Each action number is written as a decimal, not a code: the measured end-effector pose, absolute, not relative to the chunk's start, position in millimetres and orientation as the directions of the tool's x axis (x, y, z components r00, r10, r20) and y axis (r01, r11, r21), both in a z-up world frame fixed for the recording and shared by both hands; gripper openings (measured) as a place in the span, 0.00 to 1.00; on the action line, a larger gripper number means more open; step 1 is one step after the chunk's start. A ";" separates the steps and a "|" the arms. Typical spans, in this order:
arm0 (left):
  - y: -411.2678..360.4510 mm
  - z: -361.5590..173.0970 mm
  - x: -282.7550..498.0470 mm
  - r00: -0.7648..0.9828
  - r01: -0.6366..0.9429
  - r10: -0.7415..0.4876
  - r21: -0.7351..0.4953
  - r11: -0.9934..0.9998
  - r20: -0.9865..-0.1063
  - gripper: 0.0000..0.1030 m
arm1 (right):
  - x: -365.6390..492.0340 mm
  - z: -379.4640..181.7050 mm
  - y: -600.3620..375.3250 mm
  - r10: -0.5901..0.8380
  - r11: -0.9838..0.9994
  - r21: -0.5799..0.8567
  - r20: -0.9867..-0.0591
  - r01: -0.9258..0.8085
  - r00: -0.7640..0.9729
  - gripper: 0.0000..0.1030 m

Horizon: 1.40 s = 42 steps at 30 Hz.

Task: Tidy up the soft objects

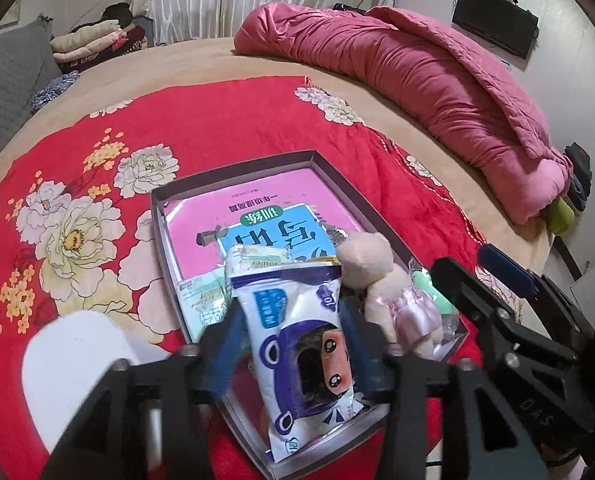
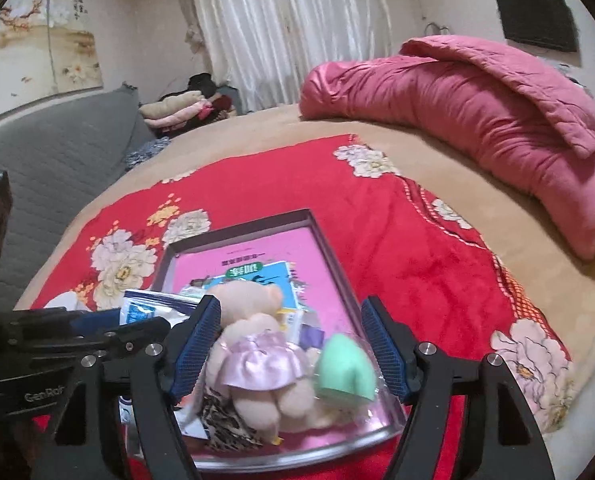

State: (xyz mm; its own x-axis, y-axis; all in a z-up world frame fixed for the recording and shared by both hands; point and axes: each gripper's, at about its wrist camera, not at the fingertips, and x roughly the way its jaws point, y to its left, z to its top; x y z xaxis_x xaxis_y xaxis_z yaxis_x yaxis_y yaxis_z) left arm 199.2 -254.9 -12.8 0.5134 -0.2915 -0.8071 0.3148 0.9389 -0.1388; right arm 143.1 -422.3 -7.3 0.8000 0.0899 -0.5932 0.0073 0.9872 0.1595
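1. The room: white curtains [image 2: 293, 32], a rolled pink quilt [image 1: 437, 80], a grey headboard [image 2: 57, 152], and a bed under a red floral blanket [image 1: 77, 184].
2. On the blanket sits a shallow tray [image 1: 159, 216] lined with a pink book [image 1: 273, 196].
3. In the tray lie the wipes pack [image 1: 297, 340], the plush bear [image 2: 253, 344] and, beside it, a green sponge [image 2: 345, 368].
4. The left gripper [image 1: 293, 344] straddles the pack, jaws parted, not pressing.
5. The right gripper [image 2: 293, 348] stands wide around the bear, free.
6. Best, I'd judge: lift both straight clear without dragging anything.
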 end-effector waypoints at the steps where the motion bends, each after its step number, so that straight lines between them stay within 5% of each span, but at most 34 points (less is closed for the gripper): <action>1: -254.2 -12.8 199.6 0.513 0.310 -0.291 -0.142 0.940 -0.807 0.54 | 141.9 -7.2 -423.9 0.090 0.986 0.166 -0.591 0.011 0.801 0.72; 19: -234.2 21.8 181.1 0.585 0.307 -0.352 -0.203 0.930 -0.730 0.58 | 126.3 5.1 -436.9 0.058 0.980 0.189 -0.576 0.064 0.815 0.73; 23: -231.2 28.8 173.2 0.597 0.307 -0.352 -0.200 0.931 -0.721 0.66 | 118.3 10.2 -431.6 0.047 0.983 0.172 -0.569 0.063 0.821 0.73; 42: -188.0 35.1 95.3 0.641 0.230 -0.259 -0.141 0.963 -0.722 0.70 | 43.3 28.6 -385.4 -0.019 0.997 0.052 -0.601 0.063 0.799 0.75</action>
State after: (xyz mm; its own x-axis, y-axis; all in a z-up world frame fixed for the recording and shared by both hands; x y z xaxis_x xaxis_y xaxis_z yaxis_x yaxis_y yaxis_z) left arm 95.3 -188.0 35.1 0.6413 -0.2593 -0.7221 0.2302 0.9628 -0.1413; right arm 43.3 -385.4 28.6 0.7991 -0.0191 -0.6008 0.0629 0.9967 0.0520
